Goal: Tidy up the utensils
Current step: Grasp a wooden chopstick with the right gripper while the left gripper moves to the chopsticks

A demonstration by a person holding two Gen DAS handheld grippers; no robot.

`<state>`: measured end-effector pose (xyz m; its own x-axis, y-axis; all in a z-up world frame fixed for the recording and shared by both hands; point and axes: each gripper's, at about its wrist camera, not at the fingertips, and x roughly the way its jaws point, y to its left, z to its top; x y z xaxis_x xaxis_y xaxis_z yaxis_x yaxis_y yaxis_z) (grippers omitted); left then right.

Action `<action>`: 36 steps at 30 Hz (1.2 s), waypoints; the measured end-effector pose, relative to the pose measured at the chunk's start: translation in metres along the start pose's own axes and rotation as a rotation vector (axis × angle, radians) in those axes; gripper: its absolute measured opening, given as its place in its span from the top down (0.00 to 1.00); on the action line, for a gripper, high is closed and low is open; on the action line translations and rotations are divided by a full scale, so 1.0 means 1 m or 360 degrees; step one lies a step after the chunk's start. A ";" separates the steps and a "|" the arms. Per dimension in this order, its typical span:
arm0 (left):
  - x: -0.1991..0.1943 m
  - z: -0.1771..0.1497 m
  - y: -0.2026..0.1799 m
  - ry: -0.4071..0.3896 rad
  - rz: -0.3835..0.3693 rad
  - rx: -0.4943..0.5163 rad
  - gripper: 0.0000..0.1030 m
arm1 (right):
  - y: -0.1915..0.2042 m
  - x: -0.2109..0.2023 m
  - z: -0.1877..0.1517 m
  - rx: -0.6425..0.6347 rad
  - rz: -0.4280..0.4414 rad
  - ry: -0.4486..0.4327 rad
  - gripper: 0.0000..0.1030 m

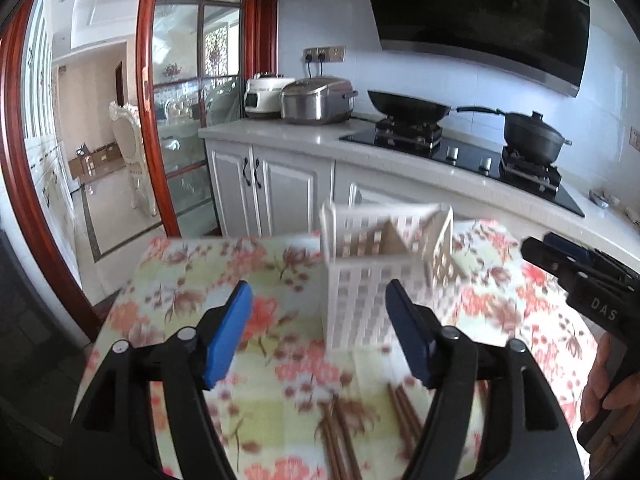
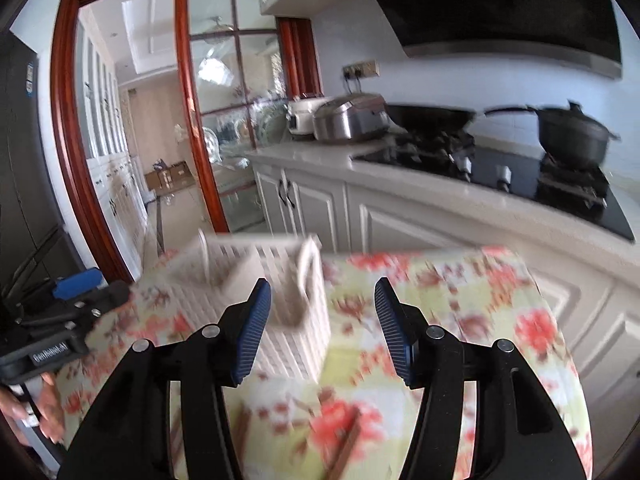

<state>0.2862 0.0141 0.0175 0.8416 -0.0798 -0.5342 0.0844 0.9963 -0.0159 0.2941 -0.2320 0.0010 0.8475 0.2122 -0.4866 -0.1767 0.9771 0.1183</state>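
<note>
A white slotted utensil holder (image 1: 384, 272) stands upright on a floral tablecloth (image 1: 192, 276); it also shows in the right wrist view (image 2: 280, 304). Brown chopsticks (image 1: 340, 436) lie on the cloth in front of it, between my left fingers. Some show in the right wrist view (image 2: 344, 448) too. My left gripper (image 1: 320, 336) is open and empty, above the cloth just short of the holder. My right gripper (image 2: 320, 328) is open and empty, to the right of the holder. Each gripper appears at the edge of the other's view.
Behind the table runs a white kitchen counter (image 1: 280, 132) with two rice cookers (image 1: 316, 100), a wok (image 1: 408, 106) and a black pot (image 1: 532, 136) on a gas hob. A glass door with a red frame (image 1: 148, 92) stands at the left.
</note>
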 end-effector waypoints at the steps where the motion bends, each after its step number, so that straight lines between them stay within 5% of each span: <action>1: -0.001 -0.007 0.001 0.0013 -0.0002 -0.0013 0.31 | -0.003 -0.001 -0.009 0.0009 -0.0009 0.0025 0.49; 13: -0.015 -0.081 0.011 0.0147 0.0084 -0.0120 0.26 | -0.015 -0.002 -0.099 0.0129 -0.0095 0.0339 0.82; 36: -0.004 -0.127 0.021 0.0253 0.0079 -0.0132 0.26 | -0.001 0.029 -0.124 0.0160 -0.0182 0.0527 0.87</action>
<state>0.2170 0.0395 -0.0882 0.7482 -0.0311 -0.6627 -0.0049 0.9986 -0.0524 0.2566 -0.2246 -0.1208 0.6480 0.1110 -0.7535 -0.0263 0.9920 0.1236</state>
